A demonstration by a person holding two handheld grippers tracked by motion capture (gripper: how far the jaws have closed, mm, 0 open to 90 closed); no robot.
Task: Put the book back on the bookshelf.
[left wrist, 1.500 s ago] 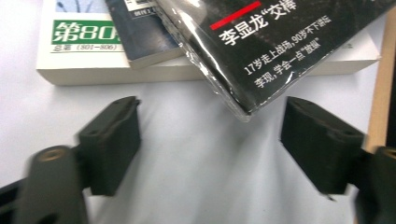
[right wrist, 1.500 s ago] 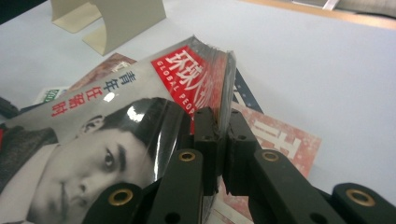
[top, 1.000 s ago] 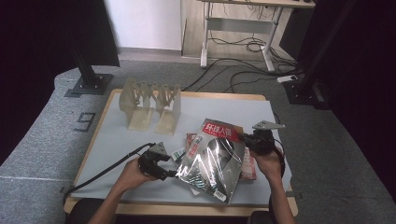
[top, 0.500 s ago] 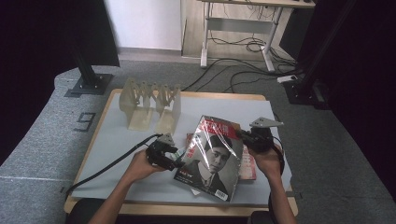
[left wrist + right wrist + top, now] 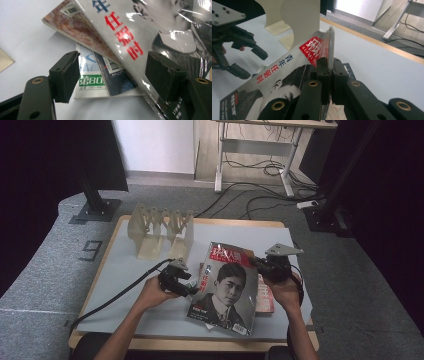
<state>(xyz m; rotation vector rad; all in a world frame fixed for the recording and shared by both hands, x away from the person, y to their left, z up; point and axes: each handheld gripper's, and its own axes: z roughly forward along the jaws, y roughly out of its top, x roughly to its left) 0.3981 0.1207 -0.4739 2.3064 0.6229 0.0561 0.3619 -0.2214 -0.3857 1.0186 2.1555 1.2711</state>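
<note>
One magazine [image 5: 225,287], centre frame, is tilting off the surface [image 5: 120,270]: right gripper [image 5: 329,66] is clamping its upper right edge; left gripper [image 5: 115,75], jaws spread, is straddling its left edge, long axis running upper-right to lower-left.

In the right gripper view the right gripper [image 5: 328,72] rises from the bottom centre, its two black jaws pressed together on the edge of a magazine [image 5: 287,75]. The magazine runs from lower left up to the frame's centre, wrapped in shiny film, with a red title block near the jaws and a black-and-white portrait lower down. At the left edge the left gripper [image 5: 249,61] holds its jaws apart, close beside the magazine. A cream rack [image 5: 299,20] stands at upper centre on the pale table [image 5: 374,65].
</note>
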